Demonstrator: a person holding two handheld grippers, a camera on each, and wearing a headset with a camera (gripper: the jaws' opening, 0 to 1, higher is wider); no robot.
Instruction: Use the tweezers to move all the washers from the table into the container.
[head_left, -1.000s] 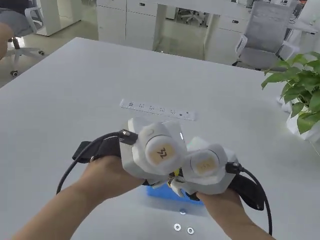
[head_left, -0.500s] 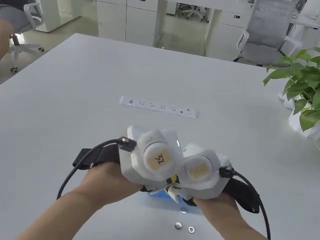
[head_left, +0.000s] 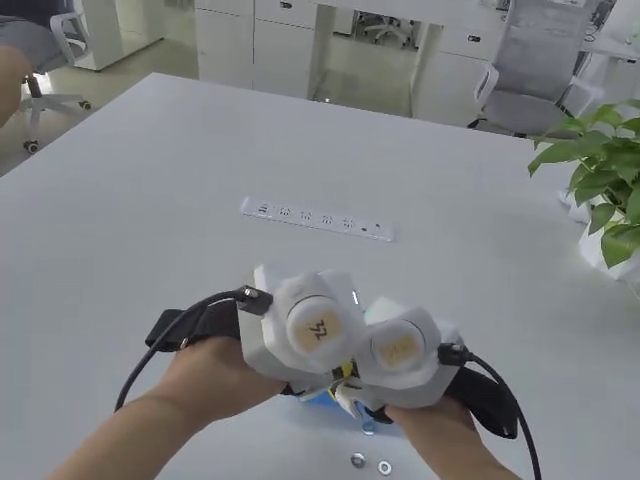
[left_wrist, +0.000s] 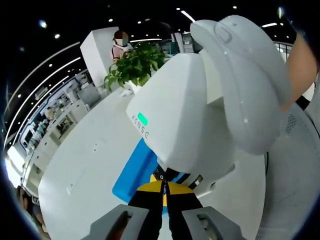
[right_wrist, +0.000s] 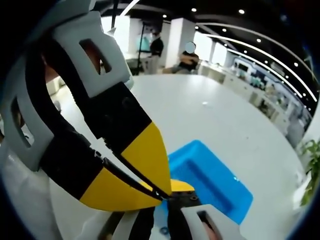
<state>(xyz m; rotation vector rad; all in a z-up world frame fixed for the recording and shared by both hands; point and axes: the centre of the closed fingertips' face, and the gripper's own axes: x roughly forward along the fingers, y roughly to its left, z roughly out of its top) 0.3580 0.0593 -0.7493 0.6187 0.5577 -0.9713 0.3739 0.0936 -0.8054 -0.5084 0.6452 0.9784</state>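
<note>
The letters "XENS", with any further letter unclear, run beside a green light on a white casing (left_wrist: 175, 120). A dark zigzag logo marks a round cap (head_left: 318, 330).

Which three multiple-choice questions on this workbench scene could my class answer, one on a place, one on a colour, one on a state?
1. Where is the power strip?
A in the container
B on the table, beyond the left tool and right tool
C under the plant

2. What colour is the container?
A red
B blue
C green

3. How are the two tools?
A lying unheld
B far apart
C held, close together

Key: B, it lies on bare table past both tools; B, its walls and floor are blue; C, their bodies nearly touch in the head view.
</note>
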